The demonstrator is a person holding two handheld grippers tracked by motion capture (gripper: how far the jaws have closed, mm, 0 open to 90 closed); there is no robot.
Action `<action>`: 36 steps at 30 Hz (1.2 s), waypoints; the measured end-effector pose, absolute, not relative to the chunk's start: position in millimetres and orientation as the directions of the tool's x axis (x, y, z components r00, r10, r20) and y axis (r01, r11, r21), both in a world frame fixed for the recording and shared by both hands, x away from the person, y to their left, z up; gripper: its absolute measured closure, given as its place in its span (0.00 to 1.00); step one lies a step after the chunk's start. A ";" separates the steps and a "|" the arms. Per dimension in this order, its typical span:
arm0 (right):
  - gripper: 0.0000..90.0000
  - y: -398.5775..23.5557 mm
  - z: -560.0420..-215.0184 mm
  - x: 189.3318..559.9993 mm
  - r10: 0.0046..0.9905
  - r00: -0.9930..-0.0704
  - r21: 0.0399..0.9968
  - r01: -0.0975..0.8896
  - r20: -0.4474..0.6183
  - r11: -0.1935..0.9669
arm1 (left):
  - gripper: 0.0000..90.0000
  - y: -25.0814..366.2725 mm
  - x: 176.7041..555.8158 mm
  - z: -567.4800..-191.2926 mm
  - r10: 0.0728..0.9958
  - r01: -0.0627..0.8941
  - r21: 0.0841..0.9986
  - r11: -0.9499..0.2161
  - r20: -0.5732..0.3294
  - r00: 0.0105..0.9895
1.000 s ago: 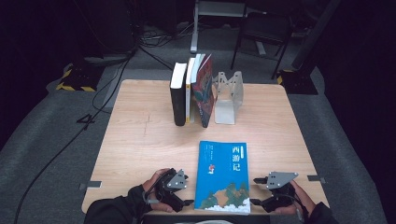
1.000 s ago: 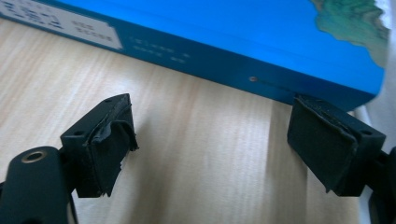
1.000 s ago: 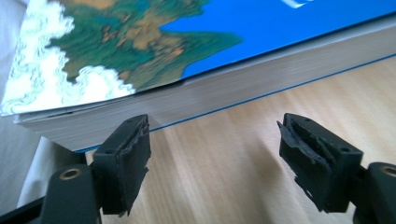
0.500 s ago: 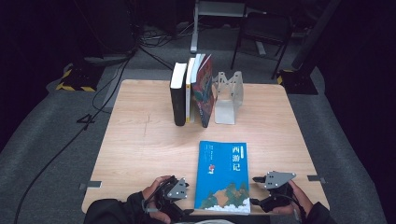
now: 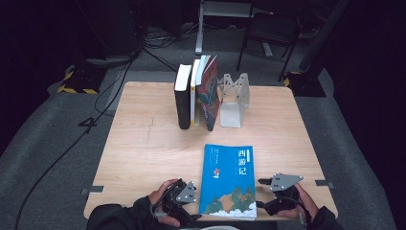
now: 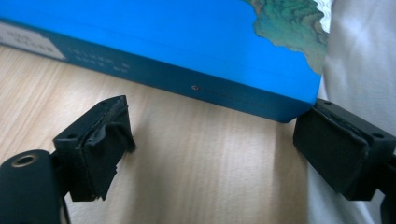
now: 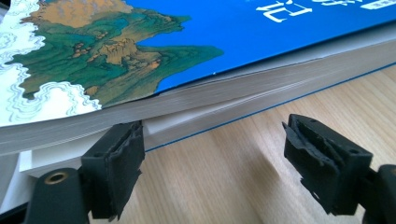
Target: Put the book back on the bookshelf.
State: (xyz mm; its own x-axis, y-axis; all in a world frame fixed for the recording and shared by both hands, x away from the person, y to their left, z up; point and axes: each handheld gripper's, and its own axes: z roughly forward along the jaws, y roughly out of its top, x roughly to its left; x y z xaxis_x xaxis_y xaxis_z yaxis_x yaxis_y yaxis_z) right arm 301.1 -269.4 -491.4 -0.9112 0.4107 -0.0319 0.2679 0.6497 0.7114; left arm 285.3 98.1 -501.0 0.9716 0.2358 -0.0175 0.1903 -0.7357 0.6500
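High view shows the blue book [image 5: 229, 181] lying flat near the front edge of the table [image 5: 143, 139], its long axis running from six to twelve o'clock, with my two grippers flanking its near end. The left gripper [image 5: 187, 203] sits at the book's eight o'clock, just beside the spine; the right gripper [image 5: 261, 192] sits at its four o'clock, just beside the page edge. Both are about equally near, so neither hand has the advantage. In the left gripper view the spine [image 6: 196, 88] lies straight ahead at twelve o'clock, the jaws spread wide with only bare wood between them, one pad close to the book's near corner but, as far as I can tell, not pressing. In the right gripper view the page edge [image 7: 261, 79] runs across at twelve o'clock; the jaws stand apart, one pad right up against the lower pages, gripping nothing. I judge the coming move turns on that spacing: each gripper faces a long side of the book squarely, so any grip must come from pushing inward toward the book. Against the earlier frames, both pairs of jaws have just been opening with nothing between them, and the left hand sits a little lower toward six o'clock. At twelve o'clock, well apart, upright books [image 5: 196, 96] lean beside a metal bookend [image 5: 234, 100], unchanged.
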 end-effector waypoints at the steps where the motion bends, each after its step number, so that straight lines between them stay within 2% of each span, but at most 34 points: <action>1: 0.22 -268.2 -491.2 301.6 0.416 -0.908 0.712 0.267 -0.039 0.649 | 0.13 98.3 287.0 -501.0 0.247 0.200 0.650 -0.733 -0.020 0.969; 18: 0.24 -250.1 -486.9 319.2 0.490 -0.867 0.743 0.268 -0.092 0.613 | 0.11 114.9 339.2 -498.1 0.336 0.252 0.634 -0.731 0.013 0.942; 22: 0.24 -244.5 -480.8 324.5 0.524 -0.845 0.761 0.271 -0.105 0.590 | 0.12 118.6 351.1 -498.2 0.363 0.286 0.633 -0.719 -0.009 0.932; 25: 0.23 -241.6 -474.4 326.2 0.537 -0.837 0.780 0.263 -0.109 0.568 | 0.18 118.9 348.1 -494.9 0.349 0.261 0.643 -0.720 0.010 0.937; 29: 0.23 -239.7 -468.9 327.8 0.547 -0.830 0.792 0.260 -0.109 0.552 | 0.20 114.8 339.9 -484.4 0.341 0.234 0.686 -0.689 0.021 0.940; 36: 0.22 -235.0 -462.3 329.6 0.559 -0.819 0.807 0.240 -0.130 0.540 | 0.22 94.1 327.7 -476.6 0.308 0.172 0.700 -0.693 0.072 0.949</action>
State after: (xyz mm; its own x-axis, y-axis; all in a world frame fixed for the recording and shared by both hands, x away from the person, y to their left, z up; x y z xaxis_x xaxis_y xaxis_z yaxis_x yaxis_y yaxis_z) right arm 329.6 -235.0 -462.3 -0.8191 0.5587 -0.1303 0.2398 0.5397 0.8070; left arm 327.7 94.1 -476.6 0.9487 0.3078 0.0721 0.1716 -0.6929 0.7003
